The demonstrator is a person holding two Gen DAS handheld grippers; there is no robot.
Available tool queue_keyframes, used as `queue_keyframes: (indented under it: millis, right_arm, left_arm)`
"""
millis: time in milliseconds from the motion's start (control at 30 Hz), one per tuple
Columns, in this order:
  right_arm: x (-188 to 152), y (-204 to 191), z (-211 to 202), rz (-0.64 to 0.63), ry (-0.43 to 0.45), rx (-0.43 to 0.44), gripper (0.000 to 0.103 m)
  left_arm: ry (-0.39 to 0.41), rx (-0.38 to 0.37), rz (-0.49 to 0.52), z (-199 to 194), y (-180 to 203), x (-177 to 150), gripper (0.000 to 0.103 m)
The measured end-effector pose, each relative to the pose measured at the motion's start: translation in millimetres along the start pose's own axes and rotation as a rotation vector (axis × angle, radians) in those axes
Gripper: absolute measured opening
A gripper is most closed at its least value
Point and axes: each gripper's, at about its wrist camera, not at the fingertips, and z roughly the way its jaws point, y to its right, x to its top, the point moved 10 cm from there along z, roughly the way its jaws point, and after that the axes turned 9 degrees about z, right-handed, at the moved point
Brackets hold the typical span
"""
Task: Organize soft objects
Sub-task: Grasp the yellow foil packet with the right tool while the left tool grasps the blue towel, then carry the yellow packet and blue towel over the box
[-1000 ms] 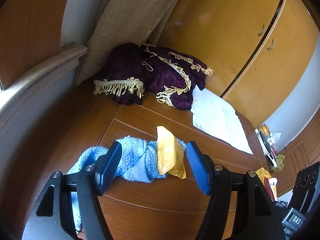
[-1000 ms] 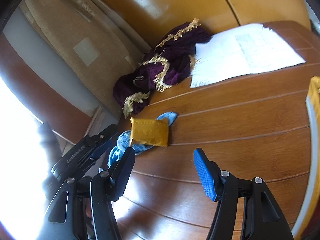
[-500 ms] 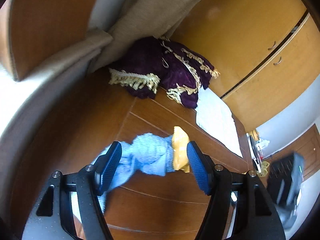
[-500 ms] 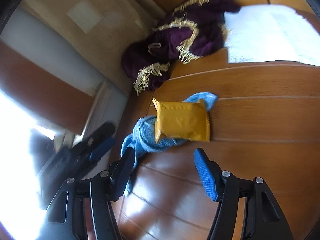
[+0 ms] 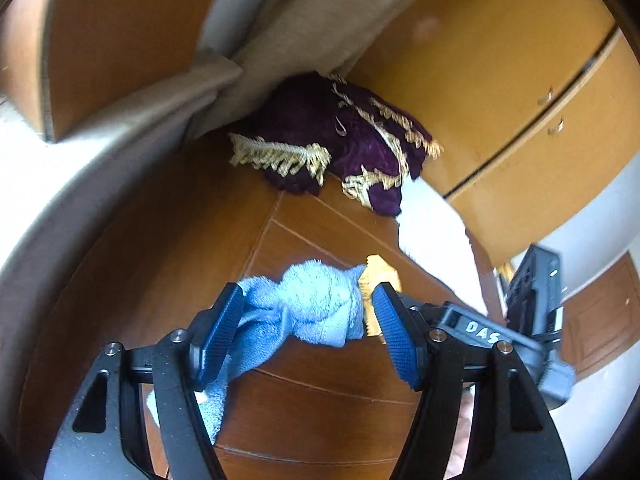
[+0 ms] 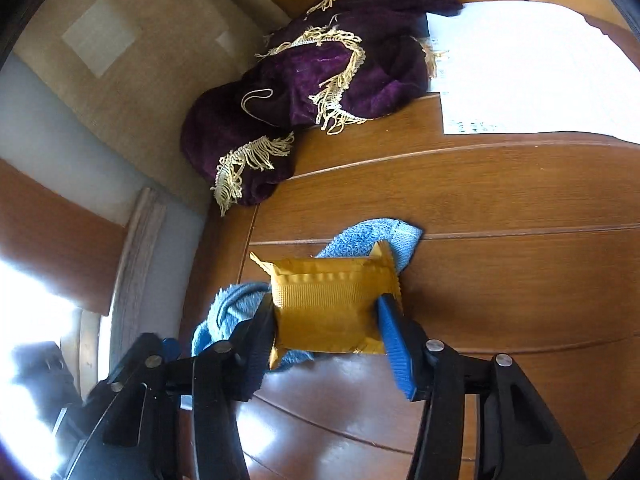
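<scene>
A yellow foil packet [image 6: 328,308] lies on a crumpled blue towel [image 6: 372,238] on the wooden table [image 6: 500,280]. My right gripper [image 6: 327,306] is shut on the packet, one finger pressed against each side. In the left wrist view the blue towel [image 5: 316,304] is bunched between the fingers of my open left gripper [image 5: 308,292], which do not squeeze it. The packet [image 5: 380,276] peeks out behind the towel, and the right gripper's body [image 5: 480,336] sits just beyond it. A purple velvet cloth with gold fringe [image 6: 320,80] is heaped at the table's far corner.
White paper sheets [image 6: 520,68] lie at the back right of the table beside the purple cloth [image 5: 328,144]. A beige curtain [image 5: 304,40] hangs behind the corner. Yellow cabinet doors [image 5: 520,100] stand beyond the table. The left gripper [image 6: 160,344] shows at the lower left.
My right gripper moved forward onto the yellow packet and closed on its sides. My left gripper advanced so the blue towel now sits between its open fingers.
</scene>
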Motion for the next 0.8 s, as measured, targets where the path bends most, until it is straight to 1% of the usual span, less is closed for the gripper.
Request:
queue_keyframes:
  millis: [33, 100, 167, 300, 333, 400, 467, 533, 567, 633, 667, 733, 800]
  right_arm:
    - [-2.2, 0.7, -3.4, -0.007, -0.003, 0.003, 0.049]
    - [-7.9, 4.0, -13.6, 0.015, -0.009, 0.032, 0.048]
    - [-15.5, 8.6, -33.1, 0.031, 0.001, 0.064, 0.047]
    - [-28.4, 22.1, -77.1, -0.006, 0.099, 0.052, 0.047]
    - [-31.7, 26.9, -87.1, -0.008, 0.123, 0.06, 0.047]
    - [-38.0, 34.4, -99.5, -0.008, 0.145, 0.07, 0.047]
    - [-43.3, 39.5, -110.3, -0.008, 0.165, 0.085, 0.047]
    - [-47.9, 38.8, -118.6, -0.029, 0.186, 0.103, 0.047]
    - [-49.3, 37.8, -123.5, -0.045, 0.202, 0.103, 0.047]
    - [-54.0, 35.5, -135.2, -0.076, 0.237, 0.094, 0.047]
    - [-57.3, 34.4, -140.2, -0.093, 0.249, 0.09, 0.047]
    - [-65.1, 33.6, -148.3, -0.115, 0.257, 0.091, 0.047]
    - [-76.4, 36.2, -158.7, -0.137, 0.262, 0.112, 0.047]
  left_arm:
    - [0.002, 0.018, 0.017, 1.8, 2.0, -0.5, 0.067]
    - [0.038, 0.091, 0.042, 2.2, 3.0, 2.8, 0.067]
    - [0.033, 0.137, 0.092, 7.2, 7.6, 6.6, 0.067]
    - [-0.039, 0.169, 0.158, 29.4, 20.6, 10.9, 0.067]
    - [-0.053, 0.182, 0.173, 34.9, 23.8, 11.6, 0.067]
    - [-0.097, 0.237, 0.2, 47.3, 26.9, 9.8, 0.067]
    - [-0.13, 0.265, 0.217, 56.5, 30.6, 2.1, 0.066]
    - [-0.132, 0.32, 0.235, 60.7, 29.7, -5.4, 0.059]
    - [-0.113, 0.329, 0.235, 59.6, 30.0, -8.2, 0.058]
    - [-0.078, 0.337, 0.222, 54.5, 31.5, -14.4, 0.051]
    - [-0.068, 0.334, 0.216, 50.4, 33.1, -18.4, 0.05]
    - [-0.069, 0.305, 0.202, 42.2, 38.3, -29.3, 0.049]
    - [-0.06, 0.267, 0.188, 28.6, 46.3, -42.2, 0.049]
